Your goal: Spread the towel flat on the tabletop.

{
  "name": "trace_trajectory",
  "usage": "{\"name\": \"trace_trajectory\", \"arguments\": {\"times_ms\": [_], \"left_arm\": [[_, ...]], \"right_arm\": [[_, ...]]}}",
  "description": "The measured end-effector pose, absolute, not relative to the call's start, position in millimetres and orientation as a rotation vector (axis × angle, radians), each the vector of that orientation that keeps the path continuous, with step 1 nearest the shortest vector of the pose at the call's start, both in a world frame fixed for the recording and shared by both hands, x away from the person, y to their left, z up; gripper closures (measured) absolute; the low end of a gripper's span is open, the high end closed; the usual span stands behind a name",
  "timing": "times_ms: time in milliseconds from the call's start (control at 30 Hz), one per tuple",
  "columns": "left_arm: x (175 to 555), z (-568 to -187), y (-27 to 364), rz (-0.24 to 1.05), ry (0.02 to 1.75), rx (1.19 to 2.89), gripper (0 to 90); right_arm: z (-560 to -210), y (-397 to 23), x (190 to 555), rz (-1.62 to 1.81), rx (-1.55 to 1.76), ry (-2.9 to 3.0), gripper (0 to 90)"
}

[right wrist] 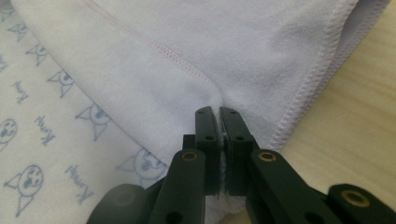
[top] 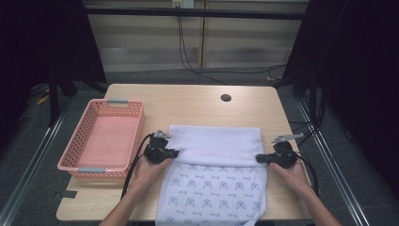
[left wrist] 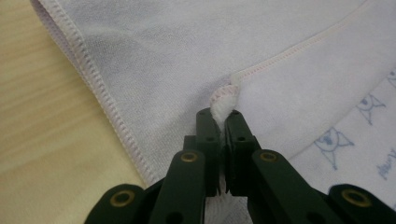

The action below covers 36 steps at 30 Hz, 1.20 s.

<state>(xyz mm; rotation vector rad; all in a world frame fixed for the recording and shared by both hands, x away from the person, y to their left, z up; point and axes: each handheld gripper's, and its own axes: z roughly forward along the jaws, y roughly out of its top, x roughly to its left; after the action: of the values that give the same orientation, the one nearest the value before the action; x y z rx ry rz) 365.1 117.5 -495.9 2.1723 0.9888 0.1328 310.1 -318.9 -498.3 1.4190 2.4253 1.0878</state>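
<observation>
A pale lilac towel point(top: 214, 162) with a blue cat print lies on the wooden table point(top: 188, 101), its far part folded back toward the person so the plain underside faces up. My left gripper point(top: 175, 152) is shut on the folded edge's left corner; the pinched hem point(left wrist: 223, 103) bunches between its closed jaws. At the right side my right gripper point(top: 258, 158) is shut on the other corner of the fold, with the towel point(right wrist: 177, 60) running into its jaws. The printed side point(right wrist: 42, 140) lies beneath the fold.
A pink perforated basket point(top: 104, 136) with nothing in it stands at the table's left. A round cable hole point(top: 226, 98) sits near the far edge. Black frame posts and cables stand beyond the table. The towel's near end hangs over the front edge.
</observation>
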Motion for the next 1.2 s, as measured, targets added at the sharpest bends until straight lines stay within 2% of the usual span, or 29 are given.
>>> {"name": "trace_trajectory", "arguments": {"times_ms": [1200], "left_arm": [[426, -494, 105, 0.221, 1.073, 2.2, 86.9]], "right_arm": [[-499, -316, 373, 1.044, 1.482, 2.364, 87.4]]}}
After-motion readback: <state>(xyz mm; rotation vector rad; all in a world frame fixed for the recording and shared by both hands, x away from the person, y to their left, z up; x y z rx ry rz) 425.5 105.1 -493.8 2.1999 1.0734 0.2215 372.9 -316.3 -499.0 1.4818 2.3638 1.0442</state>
